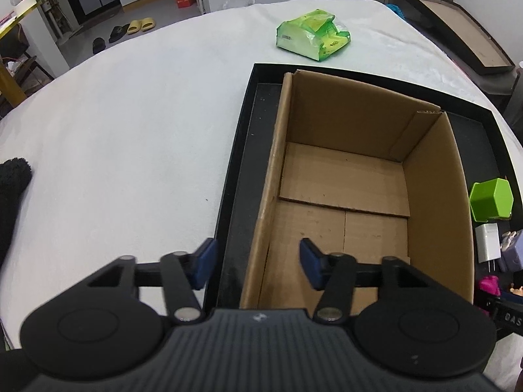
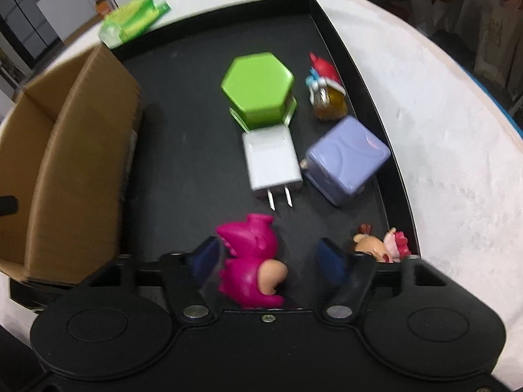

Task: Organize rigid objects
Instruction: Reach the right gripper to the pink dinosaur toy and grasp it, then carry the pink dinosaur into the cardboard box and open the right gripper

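Right jaws dropping onto the pink toy, cardboard box waiting empty

On the white-covered bench [image 1: 130,124], the shallow black tray [image 2: 196,150] holds the open brown cardboard box [image 1: 343,176]. The left gripper [image 1: 258,261] straddles its near wall, jaws open, gripping nothing. The right gripper [image 2: 268,254] has the magenta plastic dinosaur figure [image 2: 251,261] between open jaws: next, squeeze, lift, box it. No readable labels.

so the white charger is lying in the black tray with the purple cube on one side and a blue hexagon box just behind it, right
Not quite: the hexagon box is green, not blue. The right wrist view shows it just behind the white charger in the black tray, with the purple cube beside the charger.
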`<action>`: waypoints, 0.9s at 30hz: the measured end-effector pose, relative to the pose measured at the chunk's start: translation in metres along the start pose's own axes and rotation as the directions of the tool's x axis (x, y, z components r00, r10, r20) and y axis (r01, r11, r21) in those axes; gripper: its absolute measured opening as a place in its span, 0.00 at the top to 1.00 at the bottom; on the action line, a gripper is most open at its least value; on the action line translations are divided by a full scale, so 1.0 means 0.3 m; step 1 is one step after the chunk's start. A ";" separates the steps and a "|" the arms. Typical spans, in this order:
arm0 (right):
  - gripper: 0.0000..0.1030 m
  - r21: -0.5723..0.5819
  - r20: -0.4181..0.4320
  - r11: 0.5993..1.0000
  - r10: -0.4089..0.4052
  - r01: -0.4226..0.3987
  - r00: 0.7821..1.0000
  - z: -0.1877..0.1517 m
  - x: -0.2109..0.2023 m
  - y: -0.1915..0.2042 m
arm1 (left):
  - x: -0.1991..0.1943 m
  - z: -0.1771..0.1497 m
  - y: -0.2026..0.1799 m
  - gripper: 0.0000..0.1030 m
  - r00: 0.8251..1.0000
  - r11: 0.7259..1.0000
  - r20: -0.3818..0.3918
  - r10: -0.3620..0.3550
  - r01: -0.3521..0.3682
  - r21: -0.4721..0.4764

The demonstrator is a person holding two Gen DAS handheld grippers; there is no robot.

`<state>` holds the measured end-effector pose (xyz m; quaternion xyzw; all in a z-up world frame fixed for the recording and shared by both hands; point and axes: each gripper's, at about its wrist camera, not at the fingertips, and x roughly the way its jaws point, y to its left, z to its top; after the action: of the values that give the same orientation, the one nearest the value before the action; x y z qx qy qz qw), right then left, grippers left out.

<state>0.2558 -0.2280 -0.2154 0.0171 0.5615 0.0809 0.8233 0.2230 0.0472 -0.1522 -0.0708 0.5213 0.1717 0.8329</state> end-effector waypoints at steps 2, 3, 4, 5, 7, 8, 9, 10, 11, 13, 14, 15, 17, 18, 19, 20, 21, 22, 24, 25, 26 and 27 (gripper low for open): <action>0.66 -0.006 0.011 1.000 -0.023 0.023 1.000 -0.002 -0.003 -0.001 | -0.014 -0.009 -0.001 0.67 1.000 1.000 0.027 0.003 -0.003 0.000; 0.66 -0.003 0.012 1.000 -0.022 0.022 1.000 -0.004 -0.006 -0.003 | -0.016 -0.012 -0.003 0.76 0.999 1.000 0.036 0.012 -0.012 0.003; 0.67 0.005 0.015 1.000 -0.008 0.008 1.000 -0.007 -0.011 -0.005 | -0.015 -0.017 -0.002 0.84 0.999 1.000 0.035 0.016 -0.016 0.002; 0.67 0.004 0.024 1.000 0.006 -0.006 1.000 -0.010 -0.021 -0.004 | -0.012 -0.020 0.004 0.88 1.000 1.000 0.024 0.010 -0.010 -0.010; 0.67 -0.011 0.055 1.000 0.008 -0.007 0.998 -0.015 -0.046 0.006 | -0.018 -0.027 0.009 0.89 1.000 1.000 0.024 -0.007 0.008 -0.020; 0.67 -0.014 0.069 1.000 0.009 -0.008 0.998 -0.017 -0.059 0.010 | -0.023 -0.031 0.008 0.90 1.000 1.000 0.029 -0.011 0.011 -0.011; 0.67 -0.013 0.078 1.000 0.012 -0.011 0.997 -0.018 -0.070 0.010 | -0.029 -0.036 0.007 0.90 0.999 1.000 0.033 -0.016 0.016 -0.007; 0.67 -0.010 0.090 1.000 0.017 -0.016 0.996 -0.018 -0.088 0.005 | -0.032 -0.041 0.008 0.91 0.999 1.000 0.034 -0.019 0.019 -0.008; 0.67 -0.008 0.100 1.000 0.022 -0.021 0.995 -0.018 -0.101 0.005 | -0.035 -0.046 0.010 0.91 0.999 1.000 0.031 -0.023 0.023 -0.014; 0.67 -0.008 0.128 0.999 0.034 -0.033 0.991 -0.017 -0.134 0.007 | -0.044 -0.054 0.014 0.91 0.999 0.999 0.029 -0.030 0.030 -0.017; 0.67 -0.011 0.141 0.999 0.039 -0.038 0.989 -0.012 -0.151 0.010 | -0.050 -0.060 0.014 0.91 0.999 0.999 0.030 -0.032 0.032 -0.011; 0.67 -0.016 0.157 0.999 0.048 -0.046 0.986 -0.010 -0.152 0.019 | -0.054 -0.065 0.013 0.91 0.999 0.999 0.028 -0.031 0.031 -0.005; 0.67 -0.029 0.188 0.998 0.064 -0.059 0.980 0.002 -0.188 0.026 | -0.062 -0.076 0.014 0.91 0.999 0.999 0.025 -0.032 0.032 -0.003; 0.67 -0.037 0.203 0.997 0.070 -0.064 0.977 0.013 -0.197 0.040 | -0.066 -0.082 0.014 0.91 0.999 0.999 0.024 -0.033 0.033 -0.001; 0.67 -0.044 0.218 0.997 0.074 -0.066 0.973 0.019 -0.208 0.048 | -0.068 -0.086 0.014 0.91 0.999 0.999 0.023 -0.033 0.033 0.000; 0.67 -0.044 0.232 0.997 0.074 -0.065 0.970 0.025 -0.219 0.052 | -0.069 -0.090 0.015 0.91 0.999 0.999 0.020 -0.032 0.032 -0.005; 0.67 -0.043 0.241 0.997 0.076 -0.067 0.967 0.031 -0.227 0.055 | -0.071 -0.093 0.015 0.91 0.999 0.999 0.020 -0.031 0.031 -0.008; 0.67 -0.043 0.247 0.997 0.078 -0.070 0.966 0.036 -0.229 0.060 | -0.071 -0.096 0.014 0.91 0.999 1.000 0.017 -0.028 0.028 -0.011; 0.67 -0.043 0.261 0.996 0.087 -0.078 0.961 0.047 -0.240 0.073 | -0.073 -0.098 0.008 0.91 0.999 1.000 0.011 -0.030 0.030 -0.006; 0.67 -0.042 0.272 0.995 0.094 -0.086 0.958 0.052 -0.246 0.080 | -0.075 -0.099 0.006 0.91 0.999 1.000 0.014 -0.029 0.029 0.000; 0.67 -0.040 0.283 0.995 0.102 -0.095 0.954 0.056 -0.258 0.086 | -0.076 -0.097 0.002 0.91 1.000 1.000 0.016 -0.026 0.026 0.006; 0.67 -0.040 0.294 0.994 0.112 -0.104 0.949 0.059 -0.269 0.094 | -0.076 -0.095 0.000 0.91 1.000 1.000 0.015 -0.025 0.025 0.009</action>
<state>0.2401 -0.2115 -0.1311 0.0498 0.4292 0.1291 0.8925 0.1899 0.0338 -0.1445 -0.0723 0.5148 0.1597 0.8392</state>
